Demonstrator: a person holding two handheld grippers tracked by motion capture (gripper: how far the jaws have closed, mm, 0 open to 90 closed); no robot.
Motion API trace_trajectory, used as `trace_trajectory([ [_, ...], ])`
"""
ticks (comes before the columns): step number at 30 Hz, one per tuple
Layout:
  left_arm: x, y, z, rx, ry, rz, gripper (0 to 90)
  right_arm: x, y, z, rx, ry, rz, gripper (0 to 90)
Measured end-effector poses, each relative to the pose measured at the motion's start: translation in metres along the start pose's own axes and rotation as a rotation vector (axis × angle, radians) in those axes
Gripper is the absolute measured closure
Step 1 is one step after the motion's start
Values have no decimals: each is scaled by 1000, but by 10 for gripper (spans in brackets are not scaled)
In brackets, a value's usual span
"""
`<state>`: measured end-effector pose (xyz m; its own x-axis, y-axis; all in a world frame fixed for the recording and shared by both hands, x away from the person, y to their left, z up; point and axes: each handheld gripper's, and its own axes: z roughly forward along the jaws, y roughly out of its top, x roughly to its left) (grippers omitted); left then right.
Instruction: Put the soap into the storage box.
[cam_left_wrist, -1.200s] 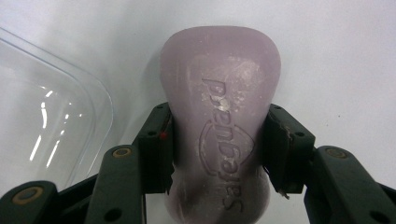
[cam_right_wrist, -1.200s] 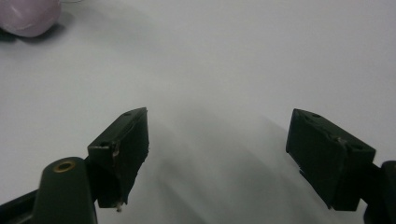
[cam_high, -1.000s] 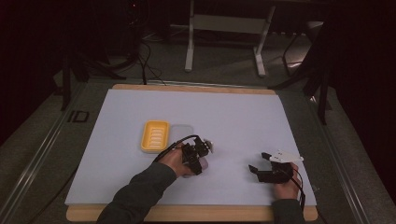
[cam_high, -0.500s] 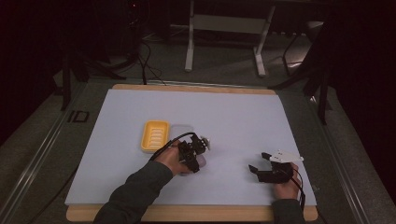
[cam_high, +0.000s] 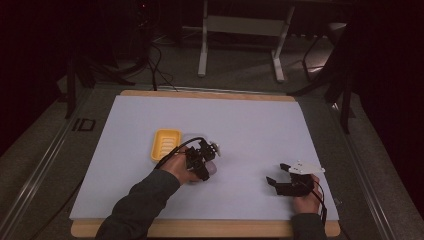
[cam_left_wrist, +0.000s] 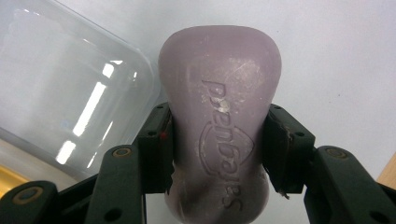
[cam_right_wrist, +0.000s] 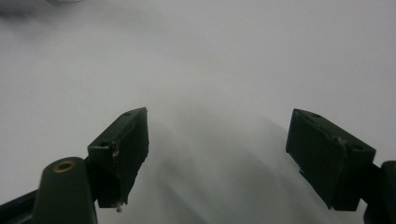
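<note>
A: Left gripper (cam_left_wrist: 217, 154) has its jaws clamped on the sides of the lilac soap bar (cam_left_wrist: 219, 121), just beside the clear plastic lid (cam_left_wrist: 60, 88).

B: Yes, and from above, the soap (cam_high: 212, 167) sits in that gripper right of the yellow soap dish (cam_high: 165, 144), over the white mat (cam_high: 250, 125).

A: Right gripper (cam_right_wrist: 217, 154)?

B: Jaws wide apart, nothing between them, low over the mat well away from the soap.

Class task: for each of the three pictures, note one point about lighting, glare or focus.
High view: dim, the room behind the table nearly black. Left gripper view: bright and sharp on the soap, with white glare streaks on the clear lid. Right gripper view: the white surface looks hazy, with a soft shadow between the jaws.
</note>
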<state>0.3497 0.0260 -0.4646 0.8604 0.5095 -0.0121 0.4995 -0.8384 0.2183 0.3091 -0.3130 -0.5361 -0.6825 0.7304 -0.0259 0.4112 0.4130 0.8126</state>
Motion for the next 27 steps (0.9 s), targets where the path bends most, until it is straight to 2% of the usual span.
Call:
trace_trajectory([
  [27, 19, -8, -19, -28, 24, -46, 499, 0, 0, 0, 0, 0, 1, 208],
])
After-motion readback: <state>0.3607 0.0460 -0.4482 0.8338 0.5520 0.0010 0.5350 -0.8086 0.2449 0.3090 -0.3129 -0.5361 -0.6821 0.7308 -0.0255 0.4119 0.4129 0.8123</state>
